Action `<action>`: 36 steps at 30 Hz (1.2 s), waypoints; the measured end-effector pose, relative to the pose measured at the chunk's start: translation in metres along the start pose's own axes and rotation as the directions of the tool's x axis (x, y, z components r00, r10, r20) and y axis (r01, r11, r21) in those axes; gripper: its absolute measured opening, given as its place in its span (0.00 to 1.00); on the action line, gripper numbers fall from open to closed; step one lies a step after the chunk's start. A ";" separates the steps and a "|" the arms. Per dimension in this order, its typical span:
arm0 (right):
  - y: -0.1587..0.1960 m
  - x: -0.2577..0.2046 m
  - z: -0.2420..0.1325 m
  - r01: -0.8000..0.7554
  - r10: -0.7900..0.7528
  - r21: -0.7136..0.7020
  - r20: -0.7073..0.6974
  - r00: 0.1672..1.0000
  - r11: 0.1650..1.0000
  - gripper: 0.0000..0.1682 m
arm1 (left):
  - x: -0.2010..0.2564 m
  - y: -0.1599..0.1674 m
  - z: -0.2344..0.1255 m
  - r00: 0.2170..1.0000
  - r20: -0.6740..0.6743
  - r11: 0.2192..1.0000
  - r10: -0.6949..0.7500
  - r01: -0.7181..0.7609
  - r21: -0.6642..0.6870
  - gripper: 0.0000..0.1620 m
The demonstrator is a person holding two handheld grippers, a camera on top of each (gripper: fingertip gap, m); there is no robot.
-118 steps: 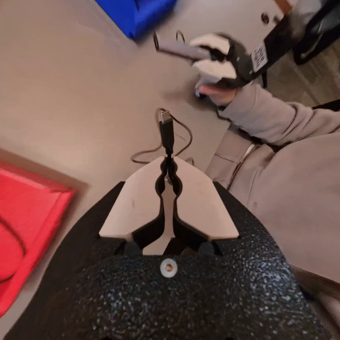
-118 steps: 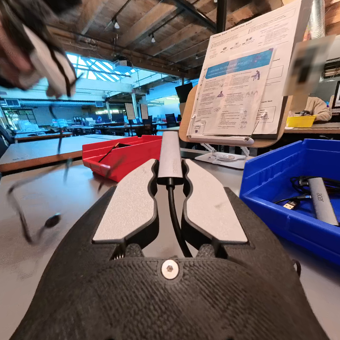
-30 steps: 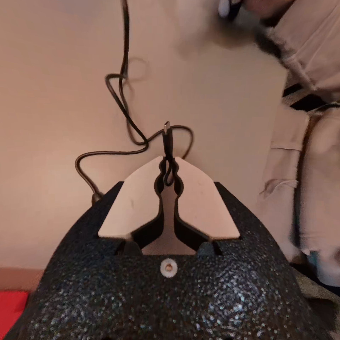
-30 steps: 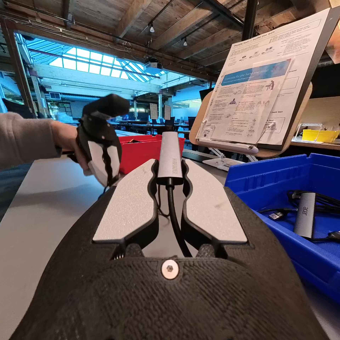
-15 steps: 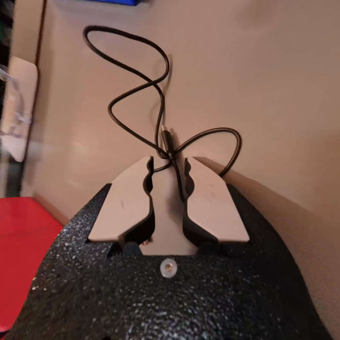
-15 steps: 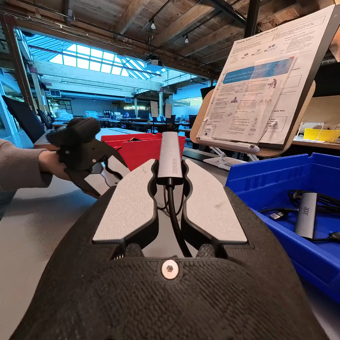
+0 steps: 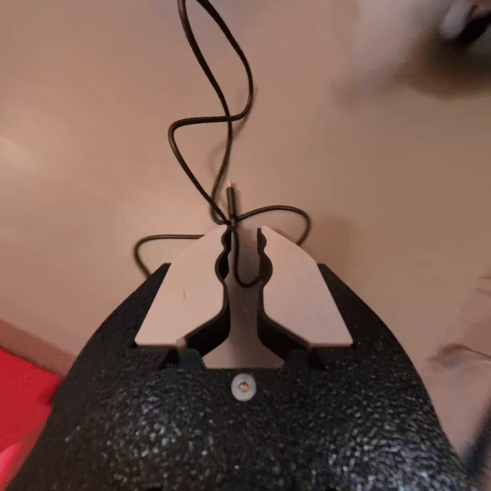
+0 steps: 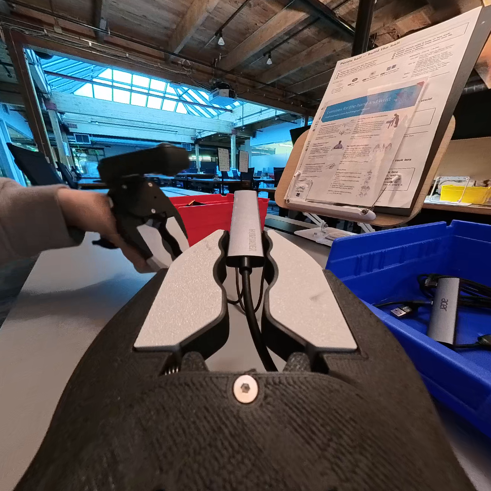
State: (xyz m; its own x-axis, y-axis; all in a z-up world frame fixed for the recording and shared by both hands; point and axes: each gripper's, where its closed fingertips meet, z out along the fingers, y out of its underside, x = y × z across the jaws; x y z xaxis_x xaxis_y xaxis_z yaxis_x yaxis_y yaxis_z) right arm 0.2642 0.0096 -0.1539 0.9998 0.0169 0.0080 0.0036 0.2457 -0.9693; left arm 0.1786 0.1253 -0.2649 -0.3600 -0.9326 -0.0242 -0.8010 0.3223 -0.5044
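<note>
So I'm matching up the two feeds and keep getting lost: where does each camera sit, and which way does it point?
Left wrist view: sits on the left gripper, looking down its parted fingers at a looped black cable on the table.
Right wrist view: sits on the right gripper, looking level across the workshop; its fingers clamp a grey hub, a blue bin to the right, a person's hand at left.
Shared: the left gripper, the table, the red bin.

Black cable (image 7: 212, 87) cut off at top; upper-right corner blurred.
</note>
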 end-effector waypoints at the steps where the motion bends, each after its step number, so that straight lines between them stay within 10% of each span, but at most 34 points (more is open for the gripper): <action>1: 0.000 0.000 0.000 0.000 0.000 0.000 0.001 1.000 1.000 0.14 | 0.006 -0.003 -0.004 0.993 -0.087 0.997 -0.078 0.078 -0.005 0.10; 12: 0.000 -0.001 0.000 0.003 -0.003 0.000 0.002 1.000 1.000 0.14 | 0.005 -0.007 0.003 0.748 -0.428 0.861 -0.508 0.452 -0.233 0.16; 28: 0.002 -0.006 0.002 0.011 -0.010 -0.020 0.039 0.999 1.000 0.14 | 0.017 0.006 0.014 0.598 -0.545 0.806 -0.588 0.490 -0.331 0.02; 32: 0.006 -0.017 0.004 0.025 -0.019 -0.052 0.110 0.994 0.998 0.14 | 0.020 -0.006 0.003 0.766 -0.562 0.939 -0.312 0.341 -0.056 0.02; 36: 0.016 -0.031 0.004 0.018 0.012 -0.137 0.211 0.977 0.990 0.14 | 0.012 -0.028 -0.027 0.960 -0.261 0.961 0.100 -0.025 0.274 0.01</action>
State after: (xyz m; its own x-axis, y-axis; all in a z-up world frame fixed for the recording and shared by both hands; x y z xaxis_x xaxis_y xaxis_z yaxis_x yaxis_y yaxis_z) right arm 0.2332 0.0172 -0.1686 0.9733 0.2243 0.0482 0.0237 0.1105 -0.9936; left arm 0.1836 0.1098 -0.2282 -0.5503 -0.8211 0.1517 -0.6297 0.2888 -0.7211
